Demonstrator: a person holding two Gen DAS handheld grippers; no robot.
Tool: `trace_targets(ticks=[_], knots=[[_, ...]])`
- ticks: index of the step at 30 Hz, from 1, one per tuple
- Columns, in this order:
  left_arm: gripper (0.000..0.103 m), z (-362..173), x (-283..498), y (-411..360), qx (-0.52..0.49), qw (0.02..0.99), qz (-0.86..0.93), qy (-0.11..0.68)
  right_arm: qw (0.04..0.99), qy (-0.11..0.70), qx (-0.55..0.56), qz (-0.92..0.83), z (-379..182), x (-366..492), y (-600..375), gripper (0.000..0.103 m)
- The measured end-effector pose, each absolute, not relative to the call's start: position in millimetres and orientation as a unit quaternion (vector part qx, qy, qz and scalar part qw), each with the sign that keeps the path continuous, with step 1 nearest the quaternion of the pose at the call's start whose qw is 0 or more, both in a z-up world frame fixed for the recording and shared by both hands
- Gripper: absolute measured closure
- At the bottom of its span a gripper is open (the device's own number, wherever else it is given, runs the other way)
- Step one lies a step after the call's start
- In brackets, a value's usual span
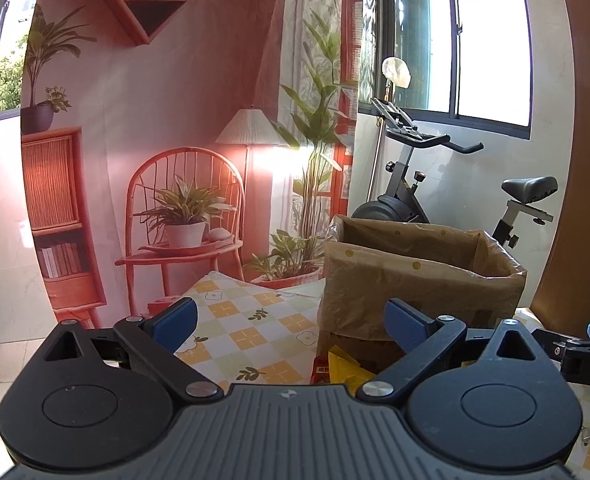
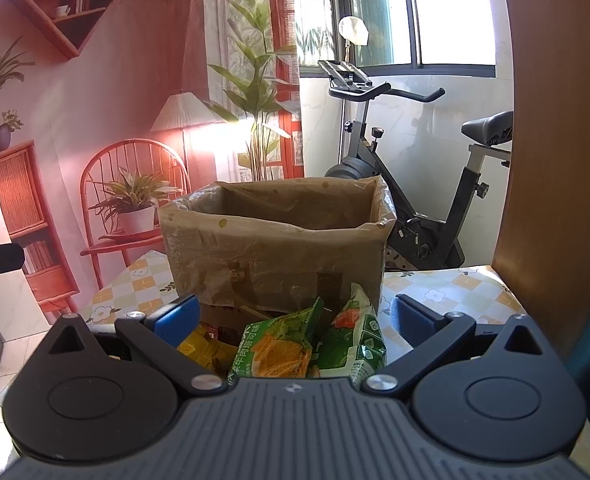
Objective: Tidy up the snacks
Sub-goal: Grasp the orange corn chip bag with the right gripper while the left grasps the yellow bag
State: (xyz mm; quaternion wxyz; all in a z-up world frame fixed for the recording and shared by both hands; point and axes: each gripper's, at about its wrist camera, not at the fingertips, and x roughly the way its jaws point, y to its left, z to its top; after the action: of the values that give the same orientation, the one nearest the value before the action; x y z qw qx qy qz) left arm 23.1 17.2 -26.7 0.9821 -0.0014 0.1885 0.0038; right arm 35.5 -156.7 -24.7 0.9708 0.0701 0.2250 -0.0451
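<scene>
Left gripper (image 1: 291,322): spread wide with nothing between its blue pads, hovering over the checked tablecloth (image 1: 251,320) and pointing at the left front corner of the box
Right gripper (image 2: 293,318): also released, both blue pads well apart, gripping nothing; the snack packets lie low between its fingers, just ahead of the body
Box (image 2: 275,248): brown cardboard, lined with a clear plastic bag (image 2: 387,204) folded over its rim, standing upright on the table; its inside floor is hidden from both cameras
Green packets (image 2: 283,344): 2 of them, lying side by side at the foot of the box's near wall, tilted up against each other, one printed with an orange noodle picture
Yellow packet (image 2: 199,346): just left of the green ones, partly hidden by the right gripper's left finger; the left wrist view shows it too (image 1: 345,368), with something red (image 1: 321,370) beside it
Snack position: all visible packets are outside the box, on the table in front of it
Table: covered by a yellow and green check cloth with flower prints
Backdrop (image 1: 175,120): a printed room scene with chair, lamp and plants hangs behind the table
Exercise bike (image 2: 415,200): stands behind the box, by the window
</scene>
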Motion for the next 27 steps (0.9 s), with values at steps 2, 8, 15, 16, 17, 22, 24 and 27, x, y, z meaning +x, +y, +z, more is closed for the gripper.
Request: trace_targets(ticks=[2, 8, 15, 16, 17, 22, 24, 27], knots=[[0.002, -33.6, 30.0, 19.4, -0.001, 0.980, 0.007, 0.199, 0.968, 0.233, 0.076, -0.043, -34.6, 39.6, -158.0, 0.000], [0.002, -60.8, 43.9, 32.3, -0.013, 0.978, 0.026, 0.206, 0.958, 0.273, 0.087, -0.026, -73.1, 49.5, -156.0, 0.001], [0.003, -91.7, 56.1, 48.8, -0.023, 0.971, 0.044, 0.234, 0.942, 0.335, 0.014, 0.019, -131.0, 53.1, -119.6, 0.011], [0.003, -94.3, 57.6, 47.1, -0.010, 0.970, 0.048, 0.237, 0.938, 0.343, 0.026, 0.030, -136.9, 54.8, -118.8, 0.011], [0.003, -96.1, 59.3, 46.2, -0.002, 0.970, 0.049, 0.239, 0.935, 0.351, 0.037, 0.035, -141.5, 56.9, -119.2, 0.011], [0.003, -103.9, 65.8, 55.6, -0.052, 0.969, 0.010, 0.243, 0.918, 0.382, 0.093, 0.056, -157.1, 70.9, -123.7, 0.011], [0.003, -108.0, 69.7, 54.3, -0.042, 0.968, 0.018, 0.247, 0.911, 0.394, 0.102, 0.065, -160.8, 78.8, -121.9, 0.011], [0.003, -114.9, 72.5, 51.0, -0.024, 0.968, 0.019, 0.251, 0.903, 0.411, 0.106, 0.071, -172.0, 89.0, -118.2, 0.012]])
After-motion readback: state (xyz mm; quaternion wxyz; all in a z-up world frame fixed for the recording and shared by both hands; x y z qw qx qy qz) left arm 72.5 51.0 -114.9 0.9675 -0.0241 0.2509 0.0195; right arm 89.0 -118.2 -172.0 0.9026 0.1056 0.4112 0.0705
